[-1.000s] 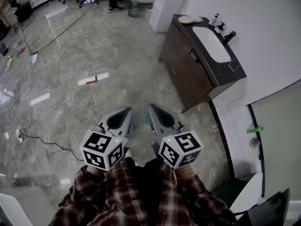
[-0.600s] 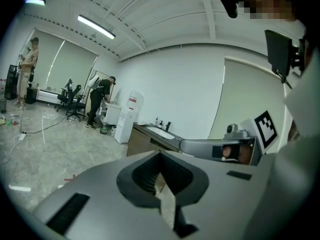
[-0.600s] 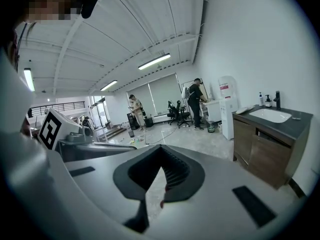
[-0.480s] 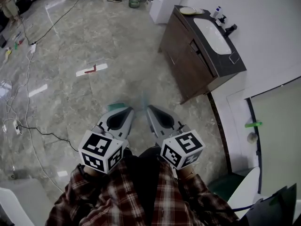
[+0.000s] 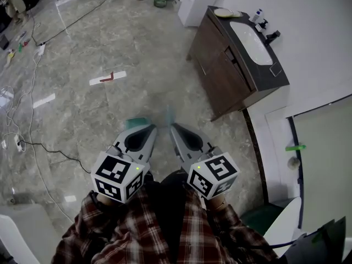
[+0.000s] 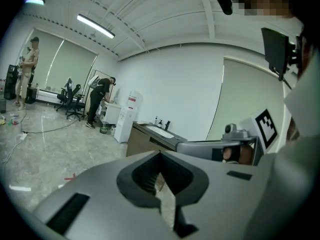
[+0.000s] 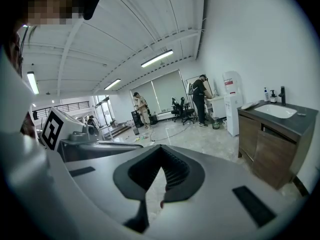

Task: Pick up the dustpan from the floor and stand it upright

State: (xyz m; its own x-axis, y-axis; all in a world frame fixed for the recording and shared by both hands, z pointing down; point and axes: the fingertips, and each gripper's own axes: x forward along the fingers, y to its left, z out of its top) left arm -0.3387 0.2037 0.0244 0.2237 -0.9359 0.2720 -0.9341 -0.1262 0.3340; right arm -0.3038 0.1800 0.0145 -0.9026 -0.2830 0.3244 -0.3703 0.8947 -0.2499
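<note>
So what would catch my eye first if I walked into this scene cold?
Most likely the two grey grippers side by side low in the head view, the left gripper and right gripper, each bearing a black-and-white marker cube, ahead of red plaid sleeves. Next, the dark wooden vanity with its white sink against the wall at upper right, and cables trailing over the glossy marble floor at left.

Place: an open office-like workroom, with a washroom corner standing at its right.
Floor: glossy grey stone tiles (image 5: 137,54) are stretching far back, with cables (image 5: 41,146) trailing at the left.
Right wall: a dark vanity counter (image 5: 217,76) carrying a white sink (image 5: 250,37) is standing near a water dispenser (image 5: 199,1).
Far end: people (image 6: 100,101) are standing by office chairs (image 6: 70,100) under strip lights (image 7: 156,58).
</note>
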